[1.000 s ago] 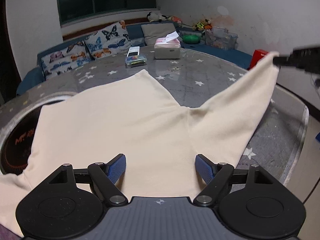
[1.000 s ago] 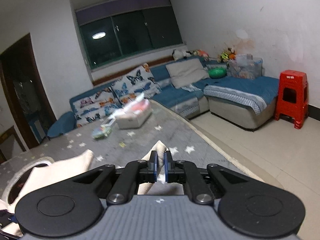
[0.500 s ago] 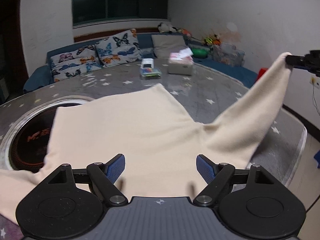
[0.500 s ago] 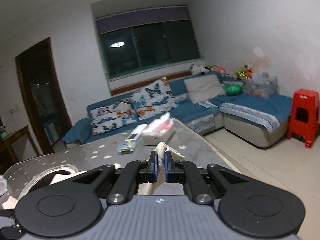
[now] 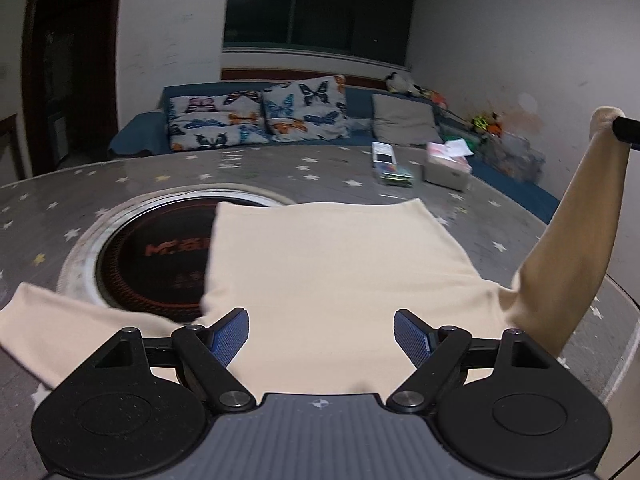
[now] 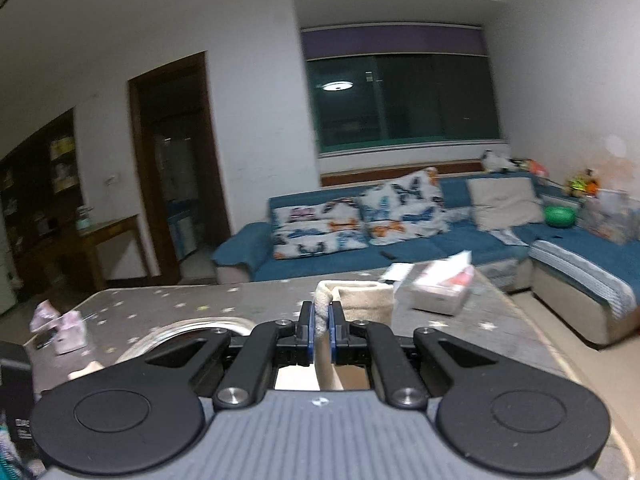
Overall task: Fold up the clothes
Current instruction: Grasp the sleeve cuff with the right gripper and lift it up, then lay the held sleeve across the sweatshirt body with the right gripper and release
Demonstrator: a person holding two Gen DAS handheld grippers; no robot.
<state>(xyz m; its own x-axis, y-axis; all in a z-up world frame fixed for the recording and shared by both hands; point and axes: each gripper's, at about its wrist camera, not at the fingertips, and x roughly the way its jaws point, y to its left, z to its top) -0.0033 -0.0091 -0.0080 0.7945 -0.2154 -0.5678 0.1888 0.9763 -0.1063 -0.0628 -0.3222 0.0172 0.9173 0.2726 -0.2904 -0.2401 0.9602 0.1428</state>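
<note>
Cream fabric fills the left wrist view: the garment (image 5: 332,272) lies spread on the star-patterned table (image 5: 280,176), its body flat and partly covering the round inset burner (image 5: 152,264), one sleeve trailing off to the lower left. The left gripper (image 5: 320,334) hovers just above the near edge of the cloth with its blue fingers (image 5: 230,334) spread wide, holding nothing; the fabric sits between and beneath them, so this side looks placed either to pin the body down or to take the hem when needed. At the right edge of this view the other sleeve (image 5: 576,216) rises steeply off the table to a dark tip, the right gripper (image 5: 626,130), which holds its cuff aloft, probably so the sleeve can be carried across and laid over the body as the first fold. A tissue box (image 5: 446,168) and a small packet (image 5: 390,166) stand well beyond the garment, clear of that path. From the right wrist view, the right gripper's pads (image 6: 306,330) are pressed together on a narrow bunch of the cuff, which pokes up between them and curls over to the right, while the rest of the sleeve hangs below, out of sight behind the gripper body. The table and a blue sofa (image 6: 400,248) lie ahead.
</note>
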